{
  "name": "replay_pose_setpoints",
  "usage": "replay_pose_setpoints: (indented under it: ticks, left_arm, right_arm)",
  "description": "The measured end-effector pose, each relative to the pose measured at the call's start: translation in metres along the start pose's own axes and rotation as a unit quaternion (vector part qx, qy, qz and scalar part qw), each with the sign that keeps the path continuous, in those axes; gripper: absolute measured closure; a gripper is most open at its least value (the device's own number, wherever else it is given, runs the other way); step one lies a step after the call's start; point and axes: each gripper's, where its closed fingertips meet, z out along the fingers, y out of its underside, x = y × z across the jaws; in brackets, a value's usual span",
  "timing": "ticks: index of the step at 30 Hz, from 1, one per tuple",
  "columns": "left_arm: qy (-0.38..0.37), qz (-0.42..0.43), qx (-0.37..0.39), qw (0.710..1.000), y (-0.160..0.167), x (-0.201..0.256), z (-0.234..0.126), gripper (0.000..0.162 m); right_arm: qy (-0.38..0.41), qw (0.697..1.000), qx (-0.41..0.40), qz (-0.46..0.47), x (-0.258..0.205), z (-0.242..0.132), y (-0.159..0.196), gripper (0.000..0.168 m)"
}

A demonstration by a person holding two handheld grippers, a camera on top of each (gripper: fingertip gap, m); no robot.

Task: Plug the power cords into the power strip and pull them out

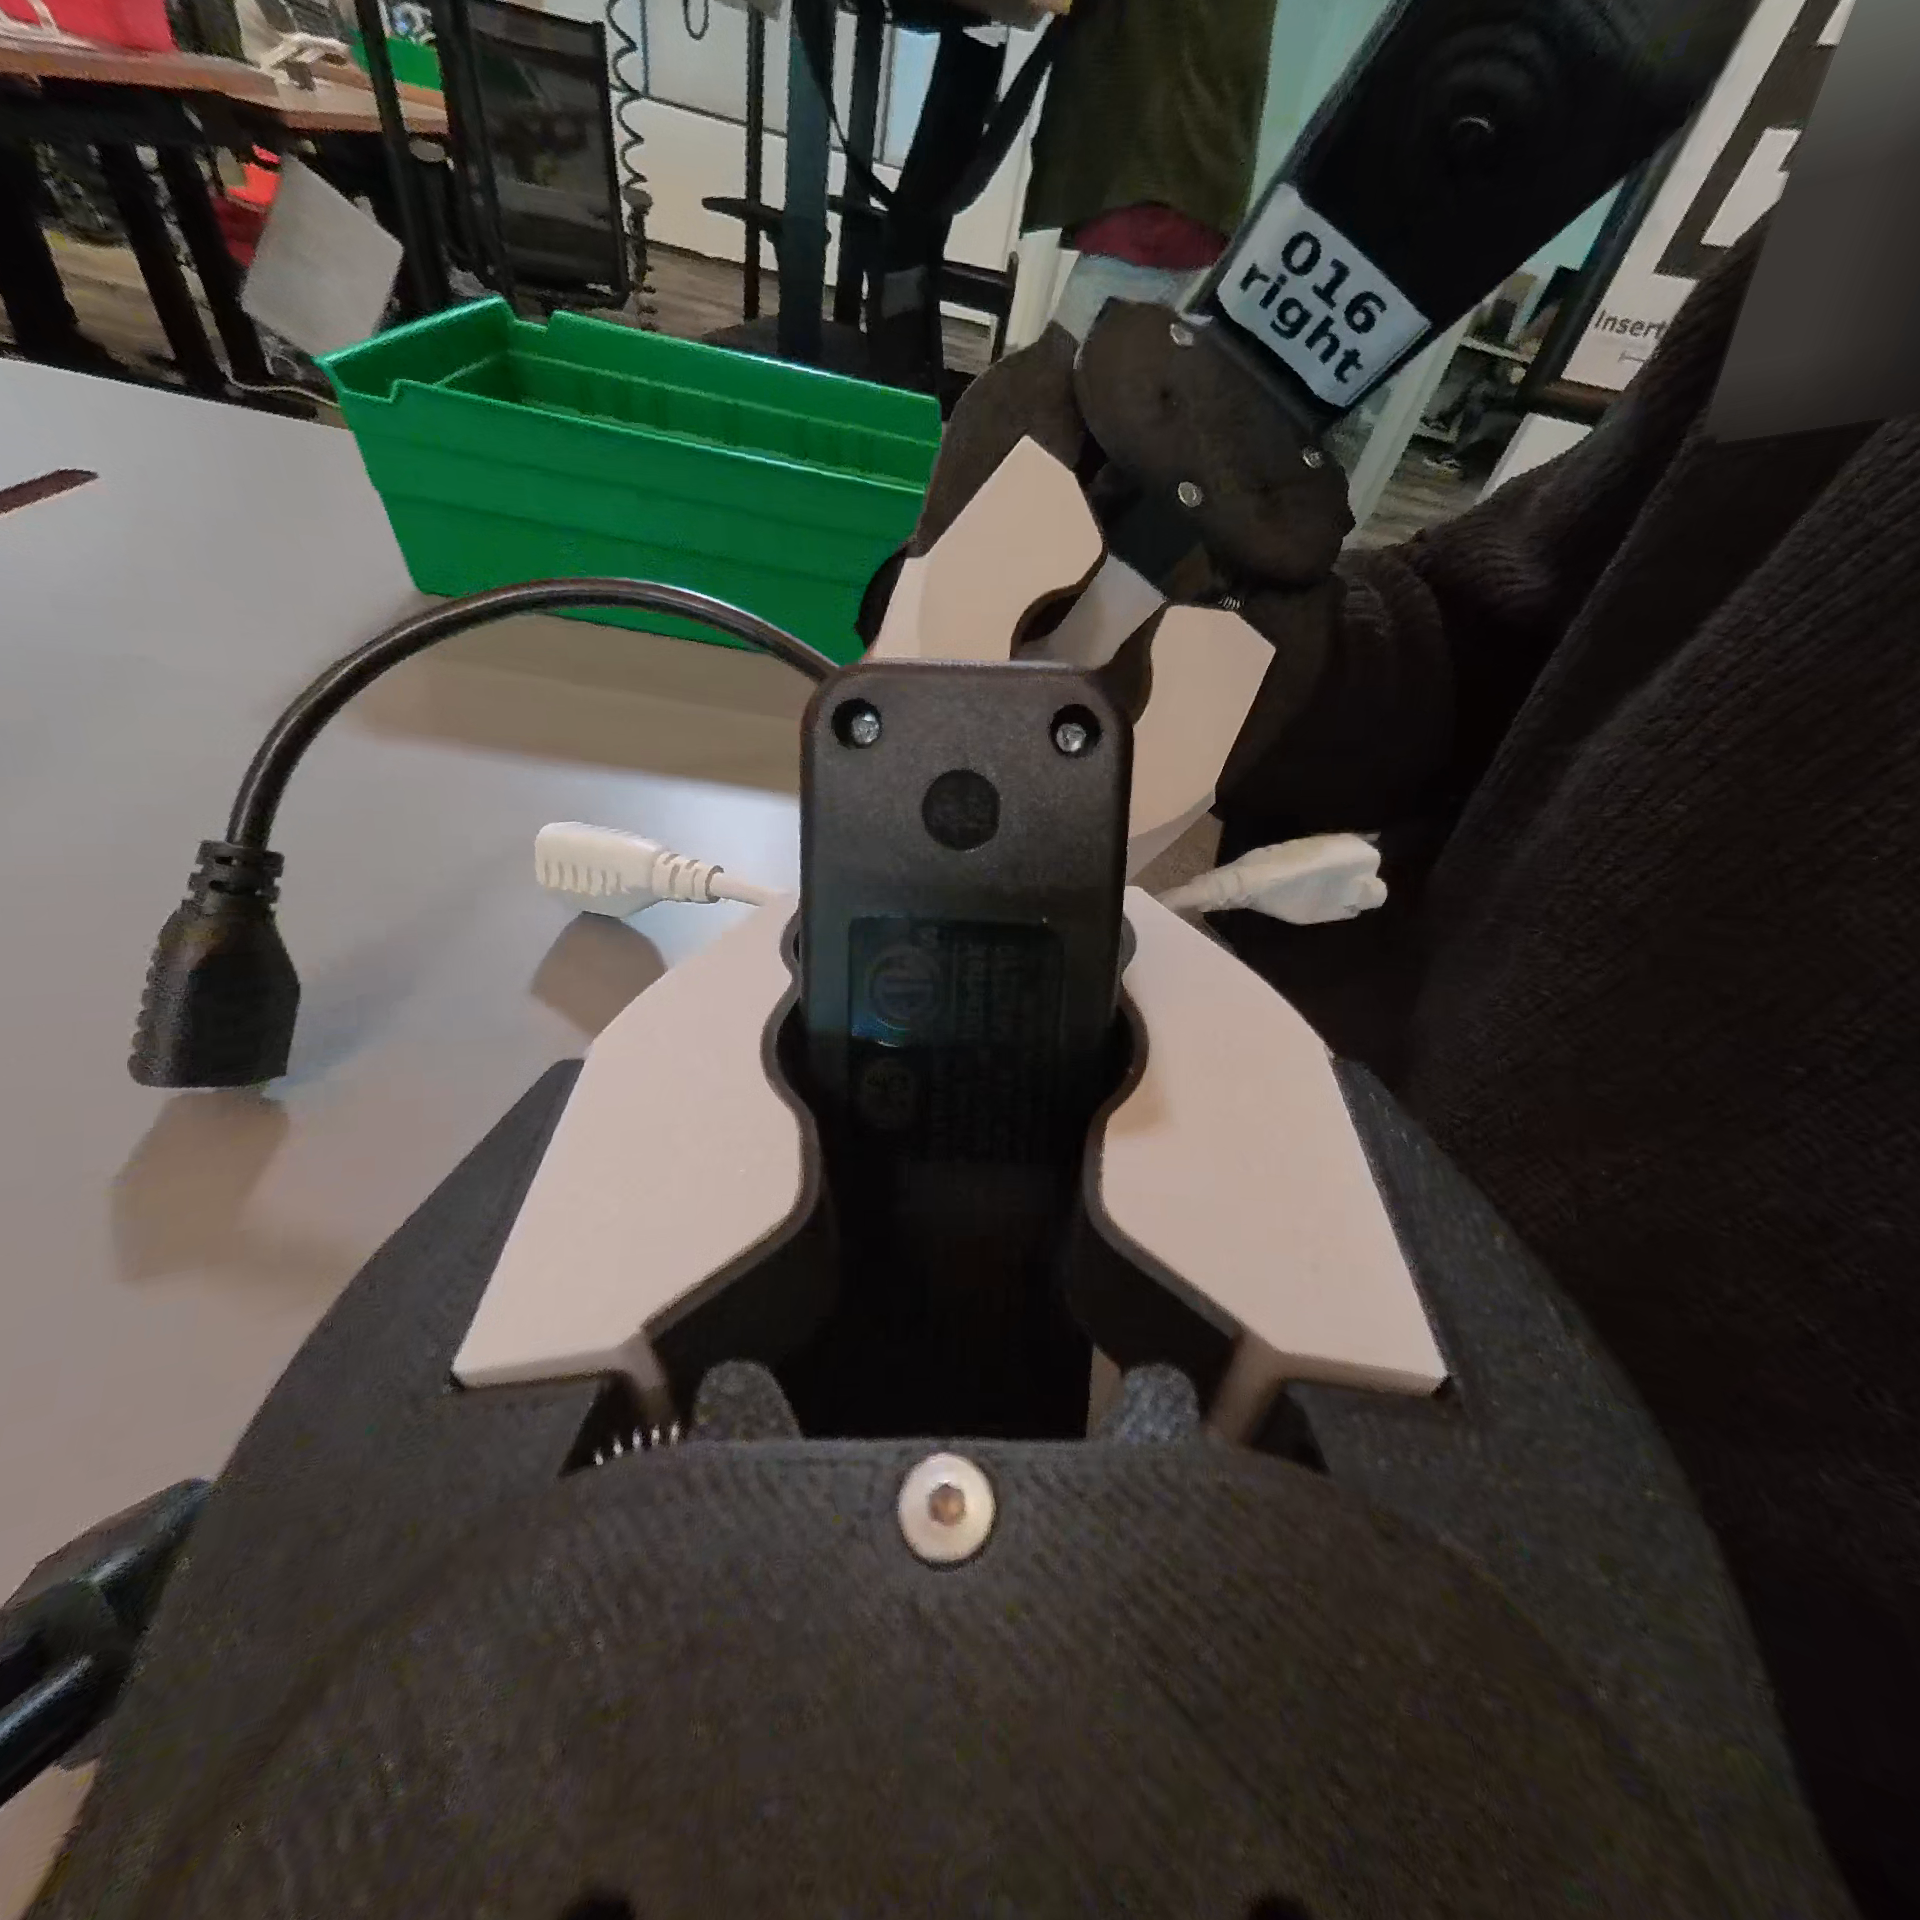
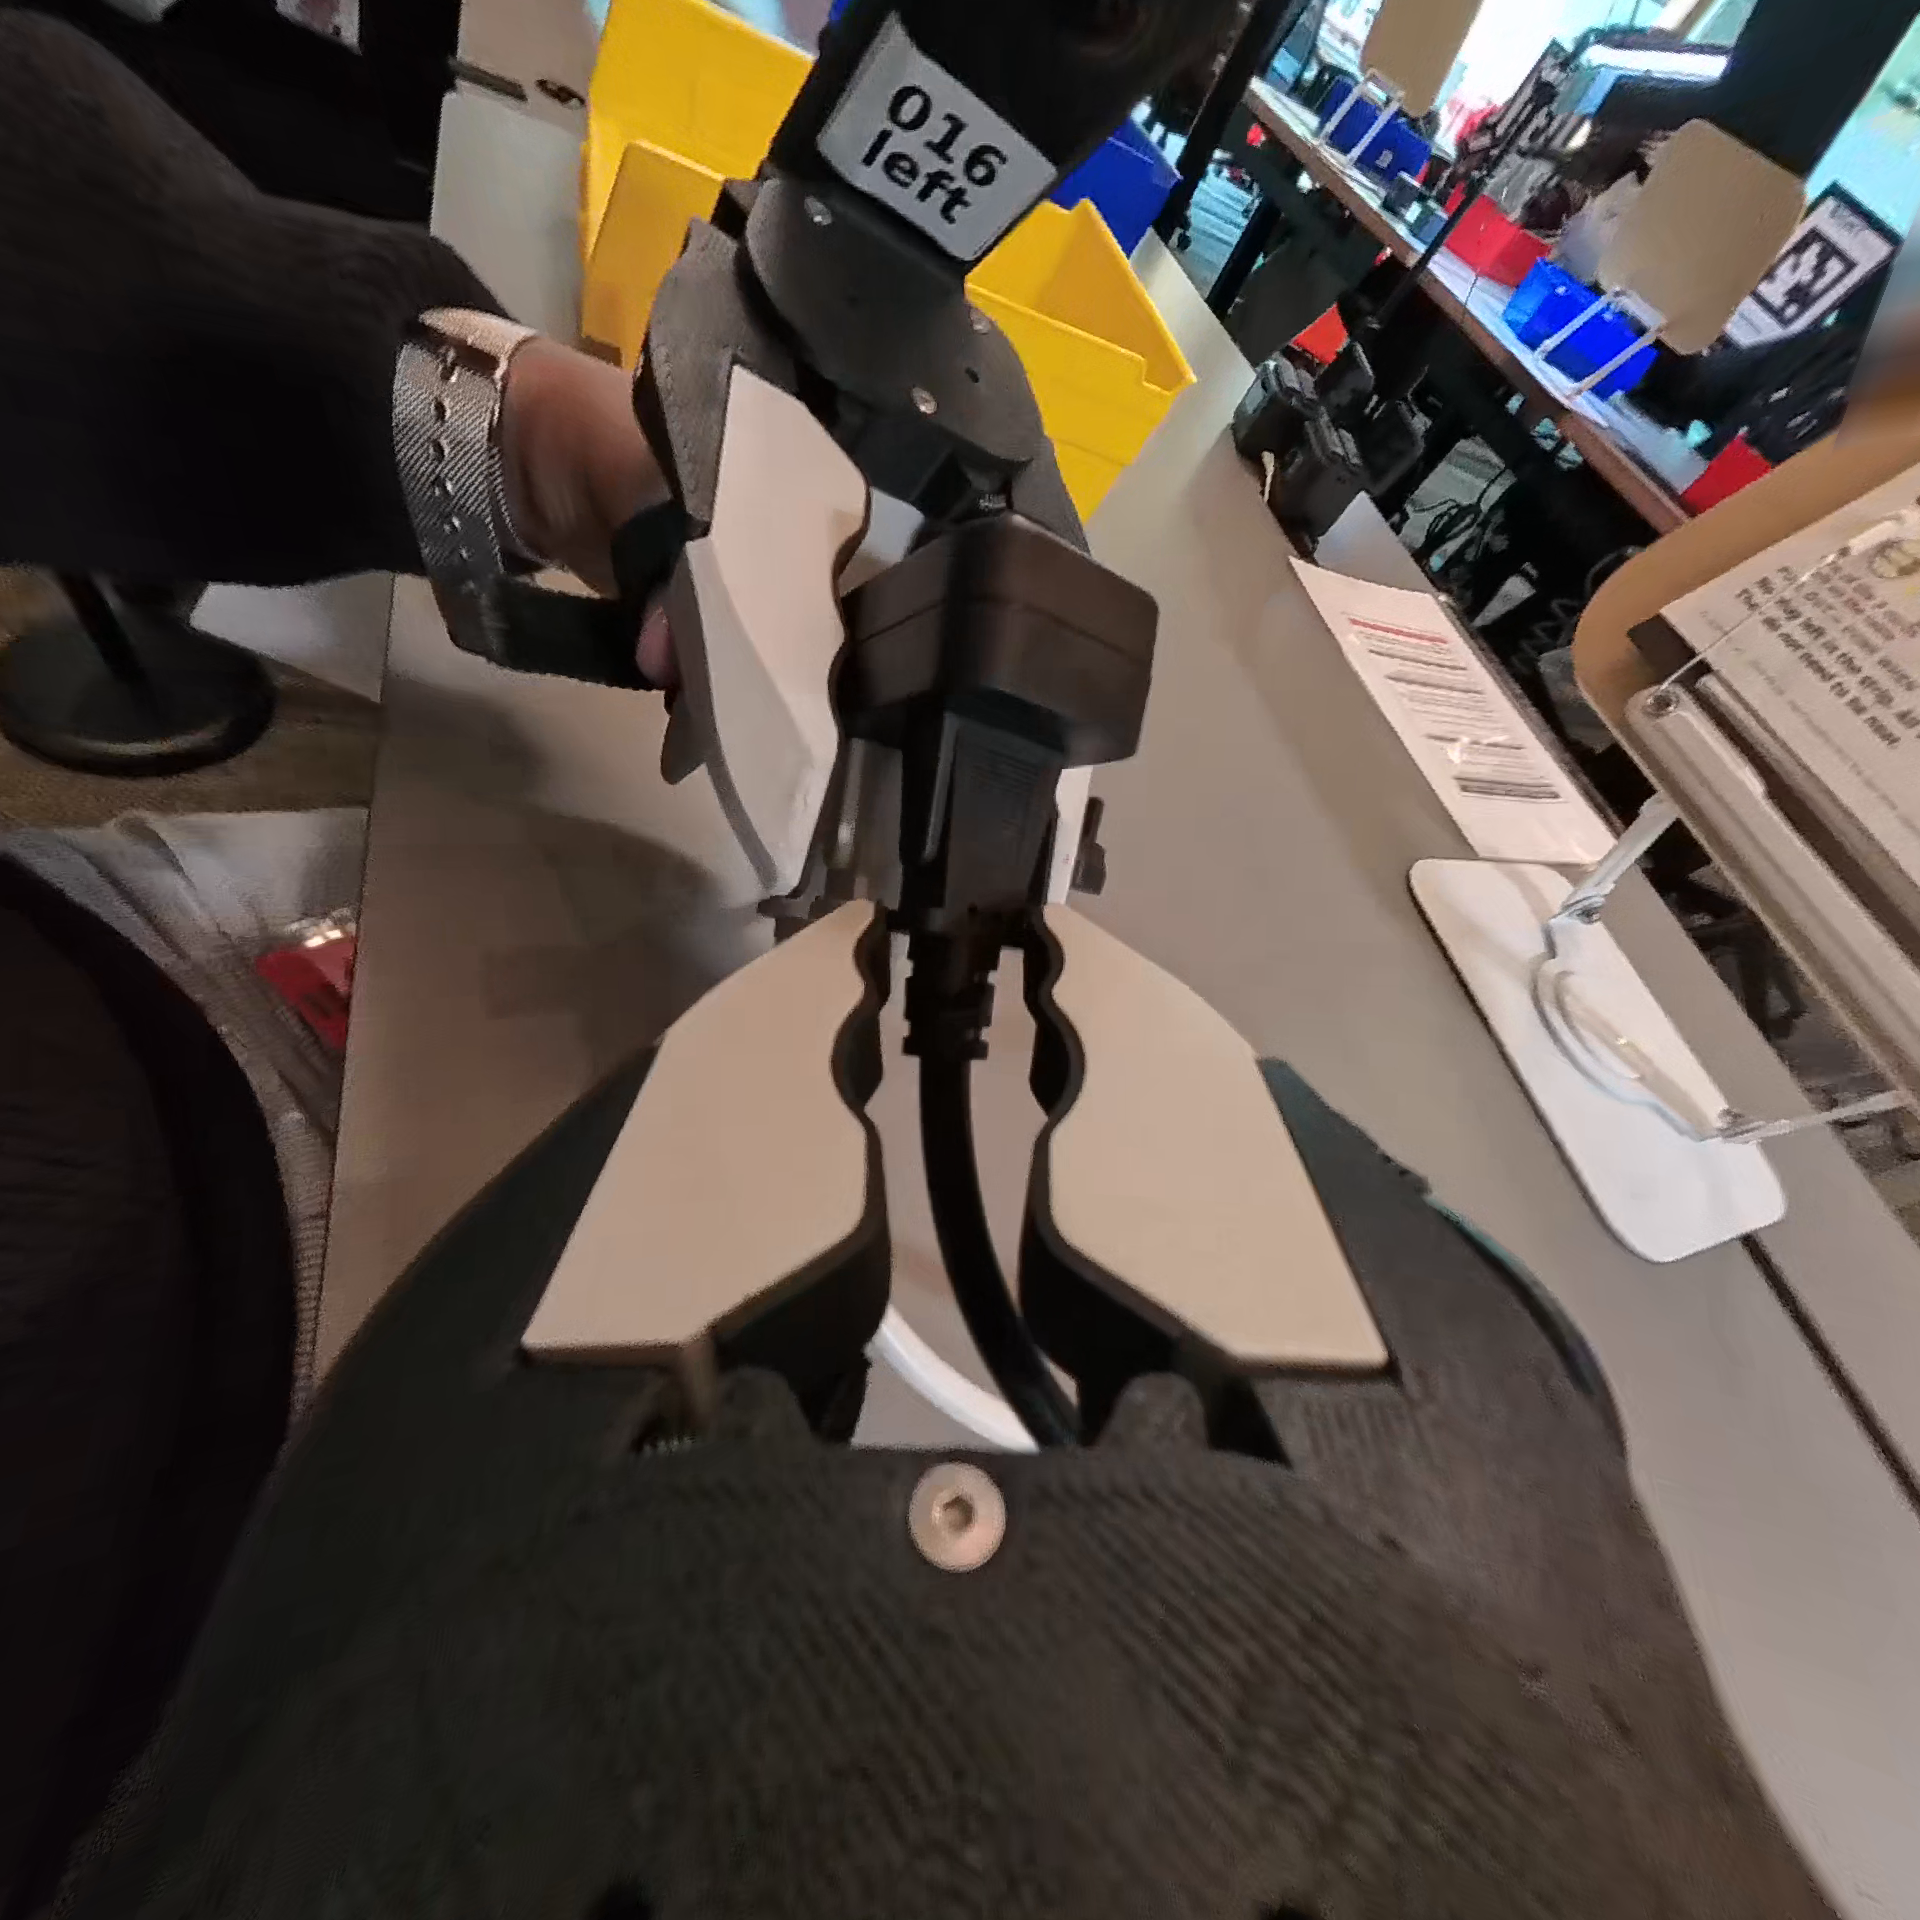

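Observation:
My left gripper [image 1: 961, 920] is shut on the black power strip [image 1: 966, 821], held upright with its screwed, labelled back toward the camera. In the right wrist view the strip [image 2: 1003, 634] hangs between the left gripper's white fingers [image 2: 769, 623]. My right gripper [image 2: 956, 935] is shut on the ribbed neck of a black plug [image 2: 987, 790], whose body sits against the strip's face; its prongs are hidden. The black cord [image 2: 966, 1195] runs back between the right fingers. In the left wrist view the right gripper [image 1: 1049, 623] is just behind the strip.
A black cord [image 1: 468, 623] arcs left to a black socket end [image 1: 213, 977] resting on the grey table [image 1: 208, 675]. Two white plugs [image 1: 613, 868] [image 1: 1299, 878] lie on the table. A green bin [image 1: 623, 488] stands behind. Yellow bins [image 2: 1070, 312] and a clear document stand [image 2: 1600, 1039] are nearby.

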Motion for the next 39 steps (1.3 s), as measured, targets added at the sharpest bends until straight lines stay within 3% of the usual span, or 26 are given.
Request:
replay_pose_setpoints:
  ticks: [5,9,13,18,25,29,34,39]
  left_arm:
    - [-0.009,0.009,0.000,1.000,0.006,-0.003,0.002,0.110]
    - [-0.026,0.051,-0.030,0.998,0.016,-0.004,0.005,0.110]
    - [-0.015,0.051,-0.033,0.998,0.018,0.000,0.009,0.110]
    - [-0.002,0.054,-0.043,0.998,0.024,0.004,0.013,0.111]
    - [0.044,0.055,0.007,0.997,0.022,0.008,0.007,0.110]
    - [0.019,0.012,0.007,1.000,0.014,0.001,0.009,0.110]
    - [-0.028,0.029,-0.008,0.999,0.014,-0.004,0.013,0.110]
    - [0.065,0.024,0.055,0.996,0.004,0.014,0.010,0.108]
  right_arm:
    - [-0.072,0.990,-0.015,0.118,-0.006,0.004,0.012,0.143]
    - [-0.088,0.987,-0.053,0.125,-0.012,0.004,0.022,0.144]
    - [-0.133,0.977,-0.036,0.162,-0.018,-0.002,0.024,0.144]
    - [-0.121,0.986,-0.053,0.103,-0.023,-0.006,0.033,0.152]
    - [-0.141,0.976,-0.002,0.167,-0.032,-0.010,0.016,0.152]
    - [-0.106,0.977,0.009,0.187,-0.017,-0.010,0.018,0.152]
    - [-0.095,0.977,-0.026,0.191,-0.015,-0.010,0.027,0.152]
    - [-0.160,0.969,0.027,0.185,-0.030,-0.024,0.004,0.152]
